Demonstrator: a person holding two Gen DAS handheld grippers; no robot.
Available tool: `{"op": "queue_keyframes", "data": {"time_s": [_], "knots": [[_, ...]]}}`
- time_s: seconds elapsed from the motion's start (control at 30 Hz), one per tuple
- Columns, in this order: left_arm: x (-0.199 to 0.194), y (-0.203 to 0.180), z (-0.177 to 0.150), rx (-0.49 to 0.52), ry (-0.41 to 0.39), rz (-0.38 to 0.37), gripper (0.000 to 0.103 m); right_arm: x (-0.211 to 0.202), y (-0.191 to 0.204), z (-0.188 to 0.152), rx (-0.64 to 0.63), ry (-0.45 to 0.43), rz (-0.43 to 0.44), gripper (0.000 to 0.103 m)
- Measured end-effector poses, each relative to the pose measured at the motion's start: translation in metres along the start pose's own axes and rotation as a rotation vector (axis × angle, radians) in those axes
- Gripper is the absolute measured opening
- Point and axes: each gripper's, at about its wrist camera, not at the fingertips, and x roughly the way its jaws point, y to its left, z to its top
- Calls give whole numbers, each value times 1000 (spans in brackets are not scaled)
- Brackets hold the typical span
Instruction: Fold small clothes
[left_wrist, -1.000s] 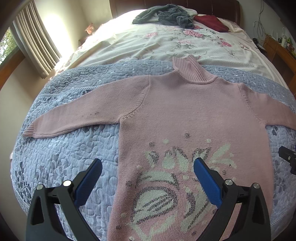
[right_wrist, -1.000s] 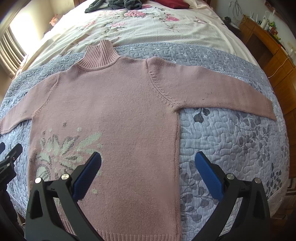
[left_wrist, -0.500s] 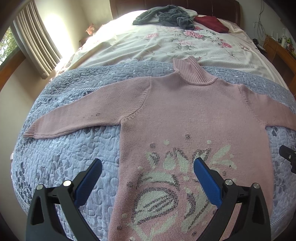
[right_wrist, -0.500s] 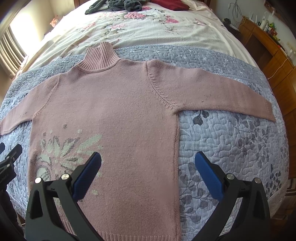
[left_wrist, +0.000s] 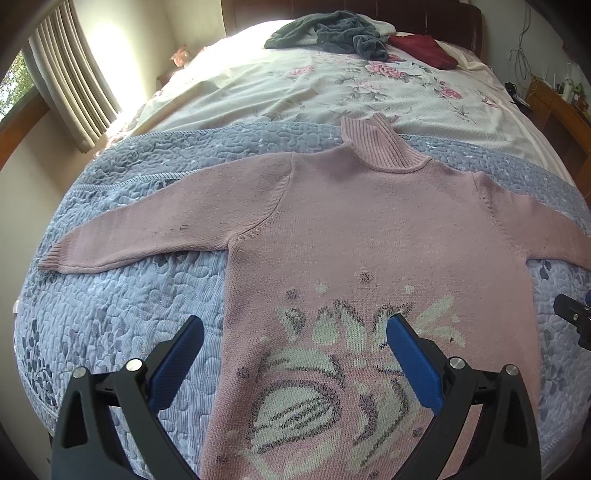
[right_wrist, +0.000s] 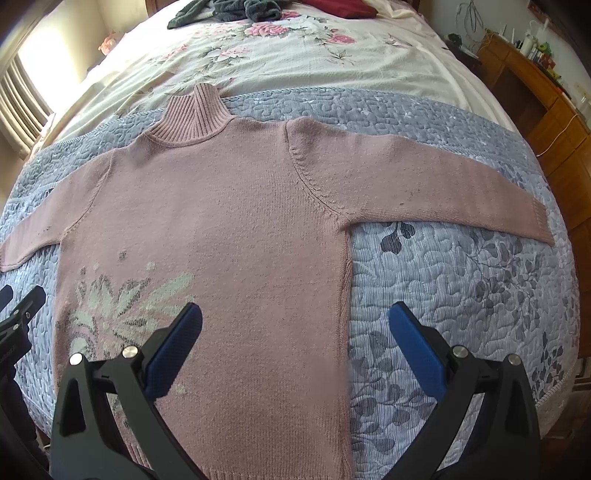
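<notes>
A pink knitted turtleneck sweater (left_wrist: 369, 236) lies flat and face up on a grey-blue quilted bedspread (left_wrist: 110, 295) that covers the near end of the bed. Its ribbed collar (left_wrist: 380, 147) points to the far side, reaching the edge of a cream floral sheet (left_wrist: 332, 85). Both sleeves are spread straight out: the left sleeve (left_wrist: 147, 232) ends in a ribbed cuff near the left edge of the bed, and the right sleeve (right_wrist: 424, 184) runs out toward the right edge. A knitted pale green and grey flower pattern (left_wrist: 332, 369) covers the lower left part of the sweater's front.

The left tongs (left_wrist: 295, 325) hang above the lower left part of the sweater, spread wide with nothing between the 2 blue pads; 1 pad is over the bedspread and the other over the flower pattern. The right tongs (right_wrist: 295, 314) are likewise wide and empty above the sweater's lower right side, 1 pad over the pink knit and the other over the bedspread just beyond the side seam.

At the far end of the bed lie a crumpled dark grey-green garment (left_wrist: 328, 33) and, just to its right, a folded dark red garment (left_wrist: 424, 50). A wooden cabinet (right_wrist: 546, 122) stands to the right of the bed, and striped curtains (left_wrist: 70, 74) hang at the window on the left.
</notes>
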Motion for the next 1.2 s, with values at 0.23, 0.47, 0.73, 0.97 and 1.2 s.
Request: {"op": "queue_keyframes", "data": {"time_s": [0.23, 0.47, 0.73, 0.97, 1.2], "knots": [[10, -43, 17, 29, -3, -13, 99, 7, -43, 7, 35, 1, -26, 100], [19, -110, 52, 63, -25, -56, 99, 18, -181, 34, 175, 25, -98, 100], [36, -180, 95, 90, -60, -73, 99, 43, -397, 67, 422, 32, -198, 100], [49, -214, 107, 94, -51, -57, 99, 94, -503, 68, 569, 141, -128, 100], [54, -220, 99, 108, -34, -31, 99, 119, -532, 59, 589, 173, 10, 74]]}}
